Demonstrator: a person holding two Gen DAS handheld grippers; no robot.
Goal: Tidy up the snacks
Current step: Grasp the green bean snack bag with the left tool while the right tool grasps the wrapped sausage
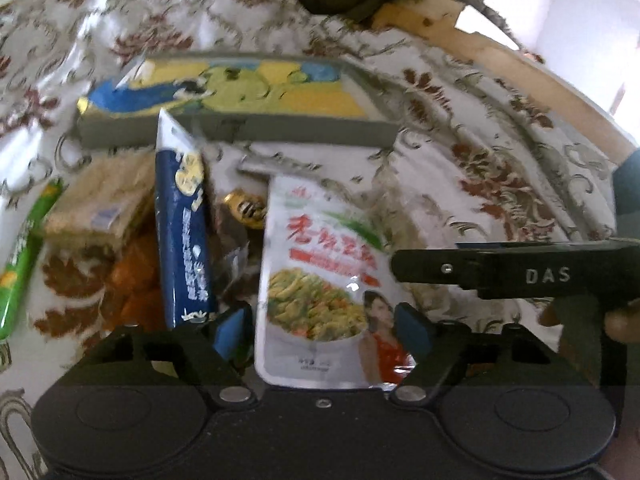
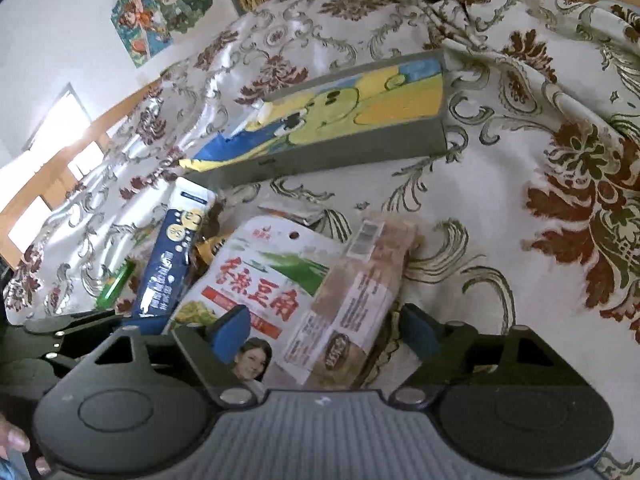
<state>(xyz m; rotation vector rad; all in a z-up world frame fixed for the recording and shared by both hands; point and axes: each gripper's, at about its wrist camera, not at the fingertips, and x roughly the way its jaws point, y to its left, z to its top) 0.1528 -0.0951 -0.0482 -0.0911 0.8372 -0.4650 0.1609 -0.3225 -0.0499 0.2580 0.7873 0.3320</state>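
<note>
Cream satin cloth with rust-red floral scrolls point(image 1: 460, 128) covers the table, where snack packs lie heaped before a shallow grey tray with a yellow-and-blue cartoon lining point(image 1: 240, 96). Frontmost is a glossy white pouch with red lettering and a pictured bowl of vegetables point(image 1: 320, 280), flat between the blue pads of the left claw point(image 1: 322, 326), which stands released around it. Beside it lean a dark blue stick pack point(image 1: 184, 232) and a green tube point(image 1: 20, 272). Right claw point(image 2: 324, 334), also released, straddles a clear-wrapped tan pastry with a barcode point(image 2: 360, 300) overlapping the pouch.
</note>
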